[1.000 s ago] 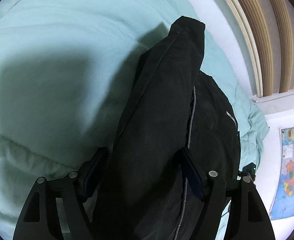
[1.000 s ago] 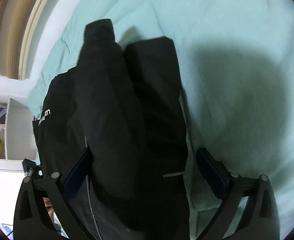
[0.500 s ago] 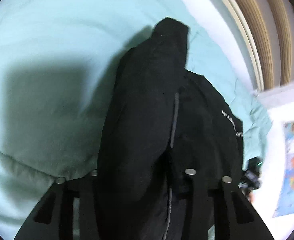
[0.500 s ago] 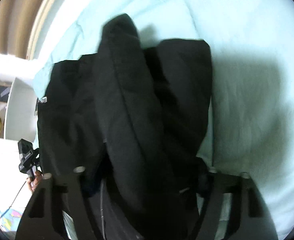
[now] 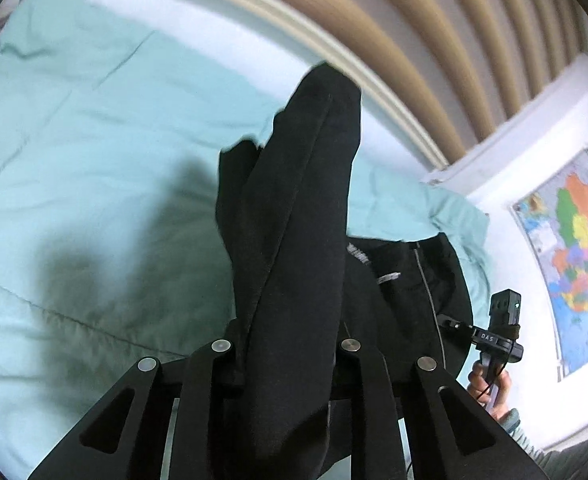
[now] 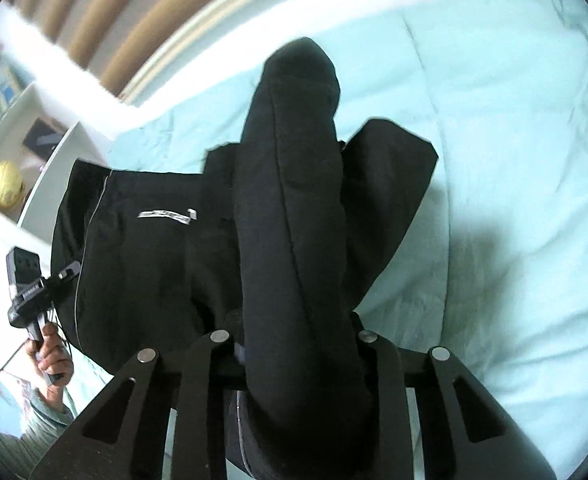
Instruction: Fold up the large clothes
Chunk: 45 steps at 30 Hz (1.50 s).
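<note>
Only right view shows a globe (image 6: 5, 182)

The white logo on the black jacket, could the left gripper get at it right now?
Probably not. The left gripper is shut on a thick fold of the black jacket, which fills its jaws. The white logo lies exposed, off to that gripper's right, so it would have to let go first.
</note>
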### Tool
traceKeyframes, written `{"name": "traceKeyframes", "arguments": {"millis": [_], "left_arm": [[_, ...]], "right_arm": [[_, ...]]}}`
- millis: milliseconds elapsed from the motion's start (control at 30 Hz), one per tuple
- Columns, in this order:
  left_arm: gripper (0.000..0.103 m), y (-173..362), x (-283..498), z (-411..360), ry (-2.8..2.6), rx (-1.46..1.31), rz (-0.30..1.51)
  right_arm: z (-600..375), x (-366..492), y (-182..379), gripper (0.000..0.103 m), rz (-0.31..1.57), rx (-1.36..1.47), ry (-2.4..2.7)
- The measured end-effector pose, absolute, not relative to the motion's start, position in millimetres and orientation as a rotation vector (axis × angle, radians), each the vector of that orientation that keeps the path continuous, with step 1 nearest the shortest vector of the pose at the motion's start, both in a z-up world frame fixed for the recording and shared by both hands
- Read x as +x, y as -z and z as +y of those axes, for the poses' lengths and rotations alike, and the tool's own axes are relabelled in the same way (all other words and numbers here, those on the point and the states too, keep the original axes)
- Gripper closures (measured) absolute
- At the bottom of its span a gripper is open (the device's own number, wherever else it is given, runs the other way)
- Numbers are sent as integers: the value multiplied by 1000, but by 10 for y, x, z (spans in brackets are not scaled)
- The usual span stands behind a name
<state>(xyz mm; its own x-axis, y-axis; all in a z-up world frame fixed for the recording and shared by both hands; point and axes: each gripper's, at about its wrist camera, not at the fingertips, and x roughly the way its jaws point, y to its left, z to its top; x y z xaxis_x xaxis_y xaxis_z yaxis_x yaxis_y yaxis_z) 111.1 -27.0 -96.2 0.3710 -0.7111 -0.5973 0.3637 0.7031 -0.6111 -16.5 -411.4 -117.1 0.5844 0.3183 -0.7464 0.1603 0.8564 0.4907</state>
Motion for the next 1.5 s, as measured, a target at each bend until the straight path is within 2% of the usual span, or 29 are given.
{"name": "traceKeyframes", "arguments": {"millis": [33, 200, 333, 400, 467, 567, 633, 667, 700, 767, 833, 900, 967, 1033, 1067, 1100, 1133, 1167, 1200, 1300, 1400, 1500], "left_arm": [[93, 844, 979, -228, 757, -441, 936], [93, 574, 460, -245, 769, -366, 914], [92, 790, 372, -116, 713, -372, 984], [85, 1092, 559, -63, 547, -288, 1061], [81, 1359, 781, -42, 462, -289, 1124], [75, 1724, 1030, 26, 420, -393, 1209], [61, 1901, 1126, 24, 409, -405, 1254], [43, 1972, 1175, -2, 409, -401, 1277], [34, 2026, 1203, -21, 417, -405, 1291], [29, 2157, 1306, 4, 439, -430, 1319], [26, 2326, 1433, -14, 465, -493, 1377], [26, 2522, 1609, -24, 509, -581, 1429], [26, 2694, 1711, -67, 552, -646, 1473], [26, 2795, 1762, -128, 581, -700, 1500], [26, 2825, 1784, -181, 594, -705, 1510], [30, 2782, 1767, -208, 600, -692, 1507], [39, 2732, 1765, -241, 608, -674, 1487], [57, 2672, 1748, -248, 618, -659, 1464], [67, 2555, 1709, -286, 627, -620, 1428], [77, 2248, 1562, -436, 641, -529, 1330], [79, 1797, 1316, -476, 704, -516, 1224], [79, 1349, 1017, -571, 756, -472, 1146]], "right_arm": [[-4066, -256, 1065, 73, 947, 541, -97], [-3833, -699, 719, 74, 959, 469, -98], [-3730, -969, 784, 75, 1013, 448, -53], [-3694, -976, 906, 73, 1063, 420, 25], [-3780, -910, 1176, 64, 1096, 424, 82], [-3999, -851, 1505, 57, 1142, 516, 122], [-4113, -845, 1676, 50, 1162, 588, 121], [-4167, -849, 1750, 48, 1171, 607, 121], [-4195, -833, 1823, 46, 1181, 618, 116], [-4183, -811, 1911, 31, 1196, 624, 113], [-4251, -760, 2054, 23, 1210, 639, 110], [-4330, -722, 2190, 18, 1216, 694, 77], [-4444, -728, 2379, 9, 1223, 758, 48], [-4561, -682, 2607, 7, 1229, 876, -7], [-4611, -660, 2741, 7, 1226, 958, -55], [-4640, -660, 2836, 7, 1225, 1019, -92], [-4647, -632, 2904, 9, 1218, 1055, -111], [-4644, -612, 2938, 19, 1197, 1076, -135], [-4632, -599, 2920, 24, 1178, 1078, -152], [-4549, -591, 2697, 56, 1148, 999, -161], [-4380, -627, 2358, 68, 1111, 899, -152], [-4159, -727, 1818, 71, 1046, 787, -160]]}}
